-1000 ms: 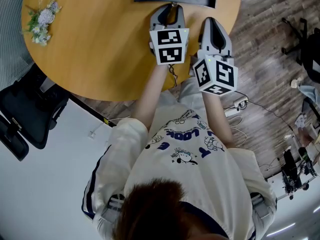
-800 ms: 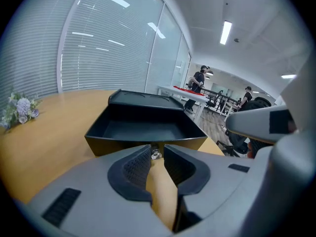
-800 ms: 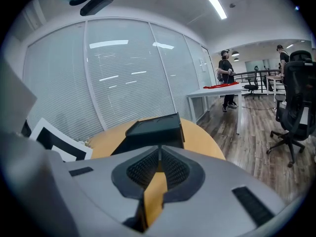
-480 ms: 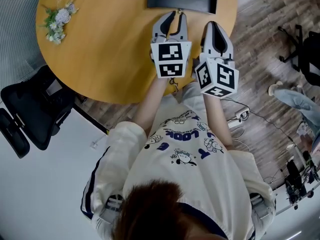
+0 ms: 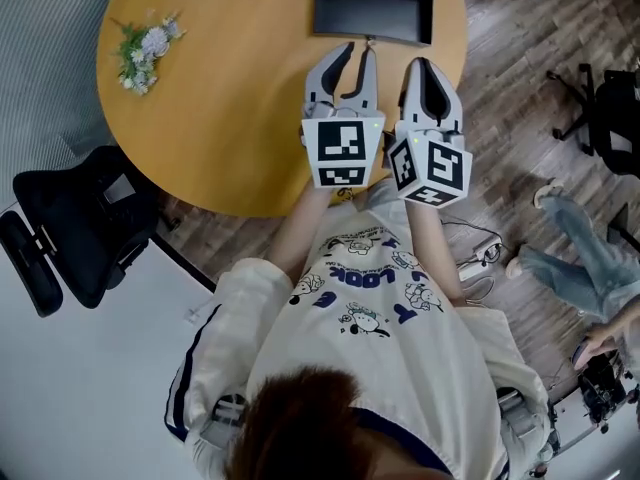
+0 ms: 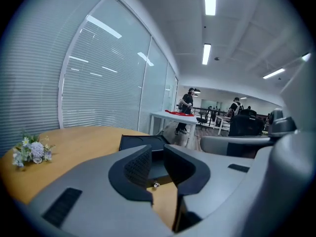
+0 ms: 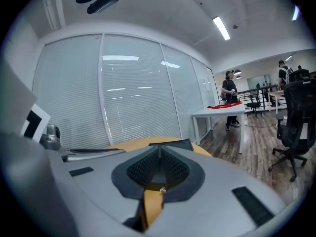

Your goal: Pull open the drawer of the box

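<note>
Two hand-held tools are held side by side over the near right part of a round wooden table (image 5: 230,118), as seen from the head view. The black box (image 5: 374,3) is set at the far edge of the table, straight ahead of the left tool (image 5: 357,53), whose tips are kept just short of the box's near face. The left tool's jaws are spread apart, and nothing is caught in them: only the table top and the box are seen through the gap. The right tool (image 5: 424,66) is held just beside the left one, with its jaws pressed together at the tips and nothing gripped. A small bunch of pale flowers (image 5: 146,50) is laid on the table's far left side, well apart from the box. A black office chair (image 5: 75,223) is parked at the table's left edge.
</note>
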The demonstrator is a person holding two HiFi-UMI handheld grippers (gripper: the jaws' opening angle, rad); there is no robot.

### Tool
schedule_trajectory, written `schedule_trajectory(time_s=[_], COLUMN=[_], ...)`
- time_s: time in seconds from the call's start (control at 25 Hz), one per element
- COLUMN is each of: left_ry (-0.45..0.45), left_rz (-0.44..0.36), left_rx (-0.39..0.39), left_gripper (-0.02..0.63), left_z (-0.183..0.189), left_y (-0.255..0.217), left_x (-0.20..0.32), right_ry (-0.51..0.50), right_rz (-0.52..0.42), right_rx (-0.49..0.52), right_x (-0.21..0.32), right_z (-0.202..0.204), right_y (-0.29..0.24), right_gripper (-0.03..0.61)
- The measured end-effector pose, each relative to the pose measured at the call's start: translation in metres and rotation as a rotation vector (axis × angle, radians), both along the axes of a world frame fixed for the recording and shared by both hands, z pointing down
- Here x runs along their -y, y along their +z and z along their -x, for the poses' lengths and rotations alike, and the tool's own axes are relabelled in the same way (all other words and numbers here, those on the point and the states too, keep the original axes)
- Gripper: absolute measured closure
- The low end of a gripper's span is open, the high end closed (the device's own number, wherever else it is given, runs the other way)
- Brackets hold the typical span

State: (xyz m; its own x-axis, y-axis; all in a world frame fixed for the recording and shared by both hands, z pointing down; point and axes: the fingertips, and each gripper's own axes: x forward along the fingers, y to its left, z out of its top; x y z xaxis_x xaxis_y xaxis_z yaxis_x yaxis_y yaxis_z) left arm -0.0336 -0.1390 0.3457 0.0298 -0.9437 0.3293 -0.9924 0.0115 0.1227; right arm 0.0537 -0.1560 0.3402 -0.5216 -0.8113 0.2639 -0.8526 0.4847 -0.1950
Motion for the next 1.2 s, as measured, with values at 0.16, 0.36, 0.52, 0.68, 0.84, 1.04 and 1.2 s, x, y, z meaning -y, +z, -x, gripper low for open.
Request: schedule_trajectory(time_s=[0.16, 0.36, 0.52, 0.68, 0.84, 1.04, 1.2], left_ry=[0.002, 0.001, -0.003, -0.006, -0.008, -0.003, -0.003], left_rz=[-0.027, -0.048, -0.070, -0.086, -0.100, -0.108, -0.108], left_rx=[0.016, 0.014, 0.022, 0.023, 0.031, 0.036, 0.034], left_gripper=[0.534, 0.534, 0.539, 0.541, 0.545, 0.546, 0.546], left_z=[0.004, 0.005, 0.008, 0.008, 0.007, 0.002, 0.001], left_y=[-0.011, -0.020, -0.029, -0.035, -0.041, -0.046, -0.048], left_x=[-0.011, -0.021, -0.026, -0.031, -0.035, -0.038, -0.040], right_ry=[-0.003, -0.001, 0.006, 0.004, 0.000, 0.002, 0.004], right_rz=[-0.037, -0.061, -0.073, -0.084, -0.099, -0.116, -0.124], right_rx=[-0.004, -0.008, -0.003, -0.006, -0.006, -0.003, 0.000], right_x=[-0.007, -0.015, -0.019, -0.026, -0.031, -0.033, -0.035], right_z=[0.004, 0.006, 0.004, 0.004, 0.003, 0.000, -0.002], right_y=[-0.013, -0.023, -0.030, -0.033, -0.037, -0.044, -0.048], right_gripper=[0.543, 0.543, 0.544, 0.544, 0.545, 0.545, 0.545])
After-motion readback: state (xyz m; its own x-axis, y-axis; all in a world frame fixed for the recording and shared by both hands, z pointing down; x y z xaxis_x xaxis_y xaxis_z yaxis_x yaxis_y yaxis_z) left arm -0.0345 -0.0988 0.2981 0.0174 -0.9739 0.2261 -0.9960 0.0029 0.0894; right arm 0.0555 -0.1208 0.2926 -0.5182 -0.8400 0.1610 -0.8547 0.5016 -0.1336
